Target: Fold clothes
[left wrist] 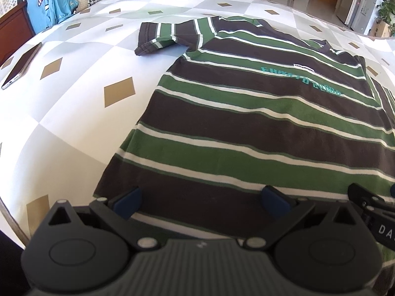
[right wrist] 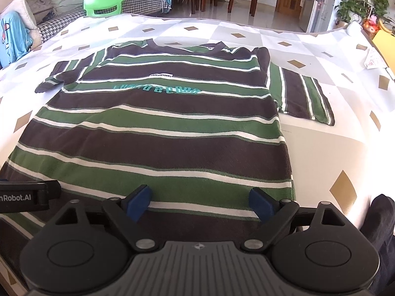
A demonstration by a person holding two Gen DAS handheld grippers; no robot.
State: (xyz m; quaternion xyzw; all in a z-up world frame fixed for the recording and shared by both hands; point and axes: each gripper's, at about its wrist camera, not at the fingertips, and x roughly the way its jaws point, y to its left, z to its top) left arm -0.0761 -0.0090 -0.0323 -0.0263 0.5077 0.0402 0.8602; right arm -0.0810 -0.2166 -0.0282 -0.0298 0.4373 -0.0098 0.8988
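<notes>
A T-shirt (left wrist: 246, 123) (right wrist: 160, 135) striped brown, green and white lies flat and face up on the table, collar far, hem near me. Both short sleeves are spread out: one (left wrist: 167, 34) to the left, one (right wrist: 303, 96) to the right. My left gripper (left wrist: 201, 203) stands open over the hem near the shirt's left corner. My right gripper (right wrist: 200, 203) stands open over the hem near the right corner. Neither pair of blue pads pinches the cloth. Each wrist view shows the other gripper's housing at its edge (left wrist: 375, 219) (right wrist: 24, 197).
The tablecloth (left wrist: 74, 98) is white and grey with gold diamonds. A phone (left wrist: 21, 66) lies at the table's left edge and a paper slip (right wrist: 374, 60) at its far right. A green chair (right wrist: 103, 0) and a sofa with a blue garment (left wrist: 49, 2) stand beyond.
</notes>
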